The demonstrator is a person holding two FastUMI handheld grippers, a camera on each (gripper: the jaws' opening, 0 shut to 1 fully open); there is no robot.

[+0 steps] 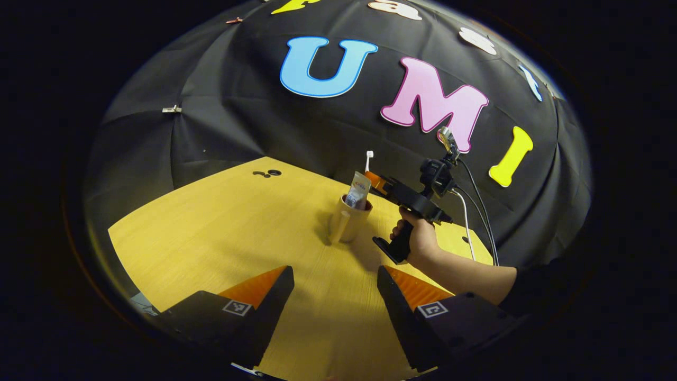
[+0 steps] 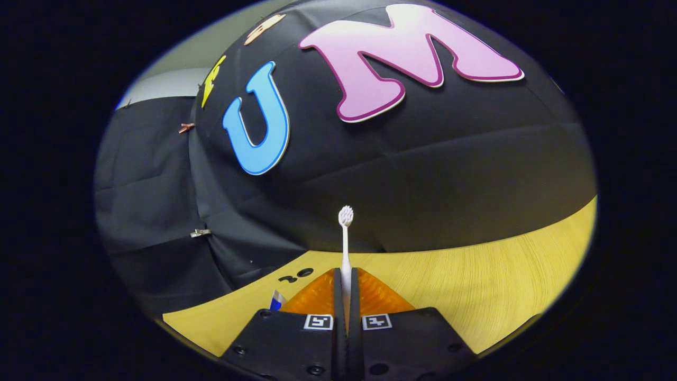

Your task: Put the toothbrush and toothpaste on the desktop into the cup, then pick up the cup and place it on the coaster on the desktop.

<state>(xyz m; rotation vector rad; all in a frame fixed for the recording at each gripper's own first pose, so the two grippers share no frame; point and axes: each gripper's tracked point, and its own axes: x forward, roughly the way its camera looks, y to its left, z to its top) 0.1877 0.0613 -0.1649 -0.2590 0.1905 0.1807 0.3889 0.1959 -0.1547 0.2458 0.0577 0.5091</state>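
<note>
Left gripper: nearest the lens in the left gripper view; fingers spread wide with bare tabletop between them, nothing held.
Right gripper: in the right gripper view the fingers are pressed close together on the toothbrush, clamping its handle.
Toothbrush: stands upright out of the closed fingers, bristle head at the top, seen against the booth cloth. In the left gripper view its white head pokes up just behind the cup.
Hand: wraps the right gripper's grip, far right of the table in the left gripper view; forearm runs off to the right.
Cables: trail from the right gripper's body down toward the table's right edge.
Cup: beige, upright on the table, mid-distance, just left of the hand, handle facing near-left.
Toothpaste: tube stands inside the cup, upper end above the rim; a blue-and-white corner also shows left of the fingers in the right gripper view.
Small dark rings: on the far left part of the table, near the cloth; in the right gripper view just beyond the fingers, left.
Coaster: cannot tell which item it is.
</note>
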